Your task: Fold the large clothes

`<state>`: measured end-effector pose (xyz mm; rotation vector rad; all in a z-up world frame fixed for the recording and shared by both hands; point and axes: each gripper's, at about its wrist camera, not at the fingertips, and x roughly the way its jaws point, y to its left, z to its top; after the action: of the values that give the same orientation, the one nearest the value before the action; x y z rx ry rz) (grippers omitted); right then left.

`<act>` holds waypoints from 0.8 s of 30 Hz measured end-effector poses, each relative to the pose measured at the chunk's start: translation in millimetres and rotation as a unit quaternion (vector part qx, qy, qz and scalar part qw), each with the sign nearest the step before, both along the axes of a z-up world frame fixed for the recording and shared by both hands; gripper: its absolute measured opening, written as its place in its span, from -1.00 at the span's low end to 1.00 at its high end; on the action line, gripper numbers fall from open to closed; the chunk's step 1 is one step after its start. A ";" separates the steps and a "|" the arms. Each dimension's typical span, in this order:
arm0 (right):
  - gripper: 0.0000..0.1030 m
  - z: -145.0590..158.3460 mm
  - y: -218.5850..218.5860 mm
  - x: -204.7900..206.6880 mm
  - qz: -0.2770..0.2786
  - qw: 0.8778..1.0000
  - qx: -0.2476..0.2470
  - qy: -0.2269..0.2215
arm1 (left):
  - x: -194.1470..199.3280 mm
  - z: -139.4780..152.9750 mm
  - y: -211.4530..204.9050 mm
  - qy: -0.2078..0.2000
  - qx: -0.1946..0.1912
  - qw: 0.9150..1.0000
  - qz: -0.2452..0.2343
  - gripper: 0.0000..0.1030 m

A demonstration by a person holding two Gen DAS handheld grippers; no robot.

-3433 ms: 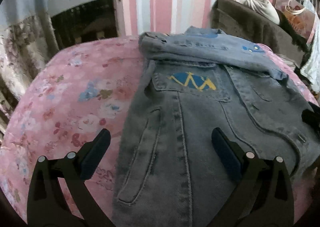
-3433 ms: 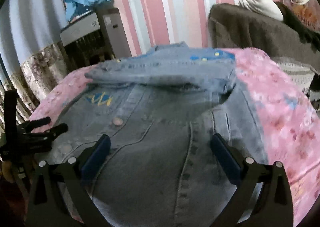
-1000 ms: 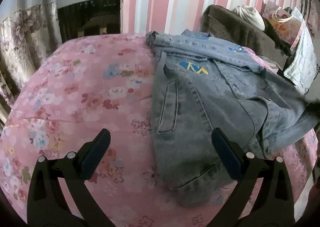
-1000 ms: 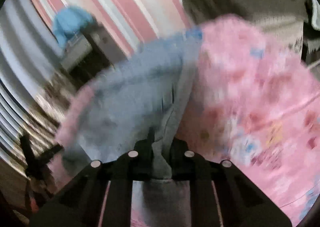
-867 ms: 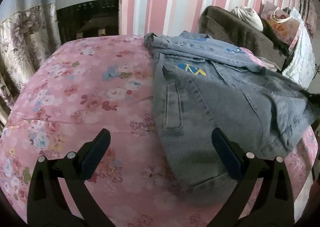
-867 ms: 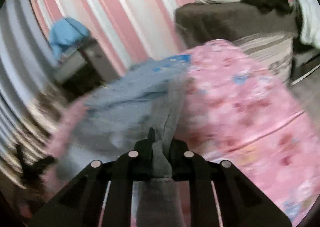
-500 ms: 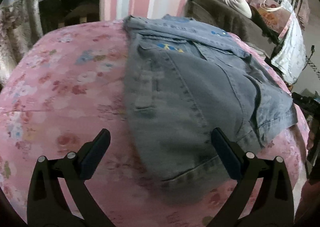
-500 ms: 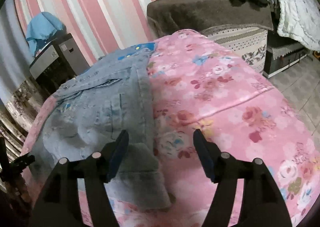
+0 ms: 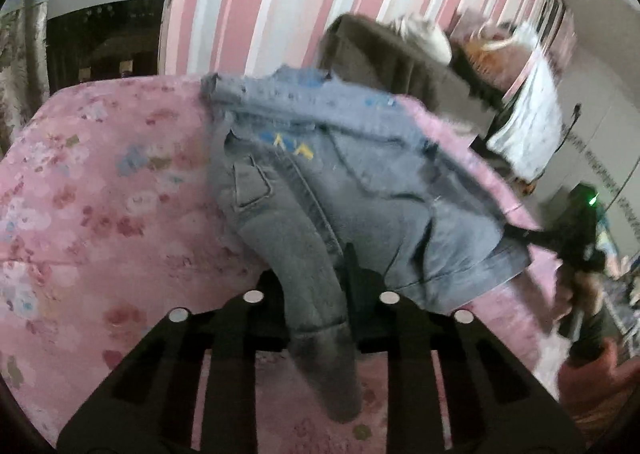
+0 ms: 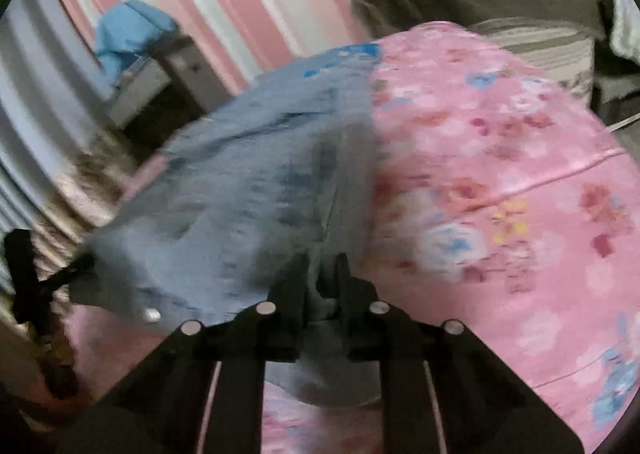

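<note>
A grey-blue denim jacket (image 9: 340,182) with a yellow and blue zigzag patch lies on a pink floral bedspread (image 9: 80,194). My left gripper (image 9: 314,274) is shut on the jacket's near hem, which hangs down between its jaws. My right gripper (image 10: 322,274) is shut on the other near hem corner of the jacket (image 10: 260,190). The right gripper also shows in the left wrist view (image 9: 520,232), pinching the right corner. The left gripper also shows in the right wrist view (image 10: 76,266), at the far left corner.
A dark brown sofa (image 9: 392,62) with clothes and bags stands behind the bed on the right. A grey appliance (image 9: 108,6) stands at the back left against the pink striped wall. The bed edge (image 10: 580,366) drops off at the right.
Both grippers, open half a second ago, have closed on the jacket's near hem, one at each corner. The hem is now lifted off the bedspread.
</note>
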<state>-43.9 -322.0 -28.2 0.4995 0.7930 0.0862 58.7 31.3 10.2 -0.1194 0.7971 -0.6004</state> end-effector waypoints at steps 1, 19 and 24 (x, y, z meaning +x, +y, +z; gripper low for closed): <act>-0.74 6.6 2.8 -1.8 0.003 1.000 -0.003 -0.008 | -0.7 5.7 4.1 0.001 -0.010 1.000 -0.003 -0.69; -0.63 13.0 -0.8 -26.8 -0.036 0.995 -0.089 0.007 | -22.5 -29.8 18.8 0.018 0.085 0.996 0.027 0.22; -0.31 3.7 -3.8 -43.0 -0.037 0.994 -0.103 0.002 | -39.0 -35.6 23.8 -0.016 0.108 0.993 0.040 0.58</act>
<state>-86.9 -325.8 -24.5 0.3333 0.7776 -0.0645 19.6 55.1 -25.4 0.0572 0.8185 -0.4366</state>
